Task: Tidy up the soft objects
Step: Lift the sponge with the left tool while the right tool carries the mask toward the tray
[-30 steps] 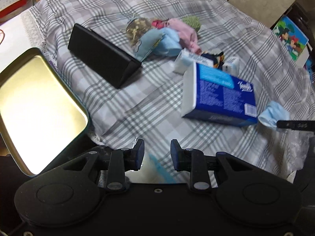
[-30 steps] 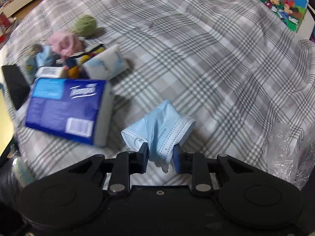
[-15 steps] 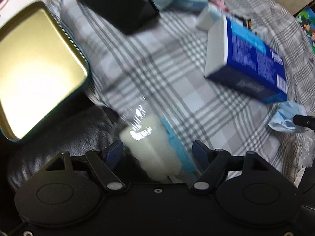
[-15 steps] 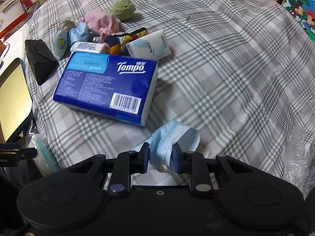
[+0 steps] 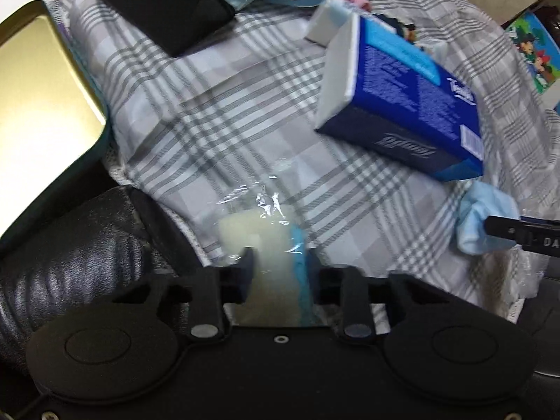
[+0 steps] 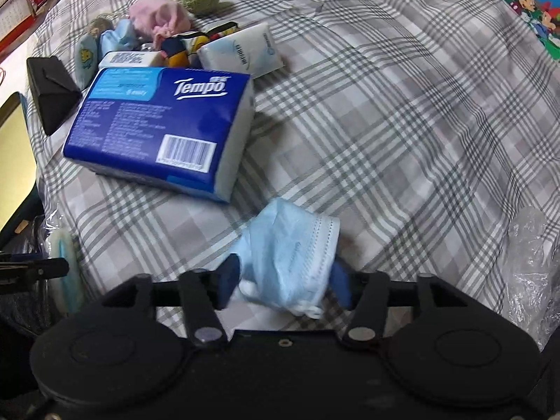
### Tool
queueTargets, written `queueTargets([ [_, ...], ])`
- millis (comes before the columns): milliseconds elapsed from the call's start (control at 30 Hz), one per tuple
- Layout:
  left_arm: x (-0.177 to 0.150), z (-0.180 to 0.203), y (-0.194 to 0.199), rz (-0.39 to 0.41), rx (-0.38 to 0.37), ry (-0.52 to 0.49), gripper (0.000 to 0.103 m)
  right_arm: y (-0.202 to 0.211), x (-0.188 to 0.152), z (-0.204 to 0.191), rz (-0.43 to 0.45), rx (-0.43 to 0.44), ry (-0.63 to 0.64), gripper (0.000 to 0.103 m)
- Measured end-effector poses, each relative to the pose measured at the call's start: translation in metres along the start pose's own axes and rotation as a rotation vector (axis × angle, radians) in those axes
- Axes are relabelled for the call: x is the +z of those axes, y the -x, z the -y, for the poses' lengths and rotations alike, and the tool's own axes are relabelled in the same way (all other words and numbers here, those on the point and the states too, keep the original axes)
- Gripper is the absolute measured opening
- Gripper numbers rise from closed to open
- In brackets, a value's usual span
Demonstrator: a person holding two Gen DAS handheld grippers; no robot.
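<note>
Left wrist: left gripper (image 5: 280, 269) pinches wrapped sponge (image 5: 260, 231) over plaid cloth (image 5: 217, 112); right gripper (image 6: 285, 280) opening.

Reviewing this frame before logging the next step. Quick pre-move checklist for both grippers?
1. Left gripper shut on wrapped sponge pack: ok.
2. Right gripper jaws opening, face mask between them, resting on the plaid cloth: ok.
3. Mask free of the pads: cannot tell.
4. Tempo tissue pack apart from the mask: ok.
5. Open tin within the left view, looks empty: ok.
</note>
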State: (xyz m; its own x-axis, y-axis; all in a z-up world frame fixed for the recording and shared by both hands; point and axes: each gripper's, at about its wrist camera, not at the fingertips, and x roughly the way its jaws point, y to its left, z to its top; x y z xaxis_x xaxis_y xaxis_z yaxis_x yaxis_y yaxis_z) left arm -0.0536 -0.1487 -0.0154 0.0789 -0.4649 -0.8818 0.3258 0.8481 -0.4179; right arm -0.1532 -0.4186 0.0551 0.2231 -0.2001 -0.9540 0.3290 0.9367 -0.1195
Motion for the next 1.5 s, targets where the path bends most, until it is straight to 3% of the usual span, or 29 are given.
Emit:
queueTargets([
  [100,0.004,0.006,0.000,0.004,-0.003,-0.021,0.024,-0.002,-0.001,0.004,0.001,0.018,-0.006,0.076],
  [333,0.007,0.016,-0.004,0.007,0.008,-0.046,0.027,-0.015,-0.009,-0.001,-0.031,-0.004,0.076,0.080],
  [367,0.005,0.016,-0.005,0.009,0.003,-0.047,0.029,-0.017,-0.011,-0.002,-0.037,-0.007,0.090,0.080],
  [433,0.002,0.016,-0.006,0.008,-0.015,-0.052,0.054,-0.020,-0.013,-0.002,-0.048,-0.017,0.118,0.080],
  [500,-0.004,0.016,-0.007,0.023,-0.010,-0.055,0.073,-0.021,-0.016,-0.002,-0.051,-0.025,0.134,0.081],
  [733,-0.012,0.010,-0.012,0.014,0.020,-0.039,0.076,-0.028,-0.022,-0.001,-0.061,-0.017,0.140,0.082],
  [900,-0.014,-0.004,-0.003,0.035,0.105,0.018,0.077,-0.030,-0.025,-0.007,-0.061,-0.017,0.161,0.082],
  [1033,-0.017,-0.015,-0.013,-0.020,0.112,0.041,0.080,-0.030,-0.026,-0.008,-0.056,-0.018,0.165,0.082],
  [1067,-0.018,-0.017,-0.018,-0.044,0.101,0.044,0.081,-0.030,-0.026,-0.008,-0.057,-0.017,0.164,0.082],
  [1133,-0.018,-0.015,-0.026,-0.075,0.059,0.025,0.095,-0.030,-0.027,-0.008,-0.058,-0.018,0.165,0.082],
  [1200,-0.017,-0.009,-0.028,-0.061,0.064,0.000,0.092,-0.030,-0.027,-0.008,-0.058,-0.018,0.167,0.082],
  [1233,-0.017,-0.007,-0.027,-0.041,0.042,-0.014,0.061,-0.030,-0.027,-0.009,-0.057,-0.016,0.168,0.082],
  [1267,-0.015,-0.005,-0.028,-0.052,-0.004,-0.019,0.048,-0.030,-0.027,-0.009,-0.057,-0.013,0.170,0.081],
  [1367,-0.012,0.001,-0.027,-0.055,-0.064,-0.018,0.047,-0.029,-0.027,-0.010,-0.051,-0.011,0.184,0.076],
  [1467,-0.012,0.016,-0.020,-0.034,-0.074,-0.064,0.046,-0.028,-0.027,-0.009,-0.057,-0.004,0.189,0.060],
  [1500,-0.011,0.021,-0.018,-0.034,-0.080,-0.075,0.046,-0.028,-0.027,-0.008,-0.063,-0.002,0.189,0.036],
])
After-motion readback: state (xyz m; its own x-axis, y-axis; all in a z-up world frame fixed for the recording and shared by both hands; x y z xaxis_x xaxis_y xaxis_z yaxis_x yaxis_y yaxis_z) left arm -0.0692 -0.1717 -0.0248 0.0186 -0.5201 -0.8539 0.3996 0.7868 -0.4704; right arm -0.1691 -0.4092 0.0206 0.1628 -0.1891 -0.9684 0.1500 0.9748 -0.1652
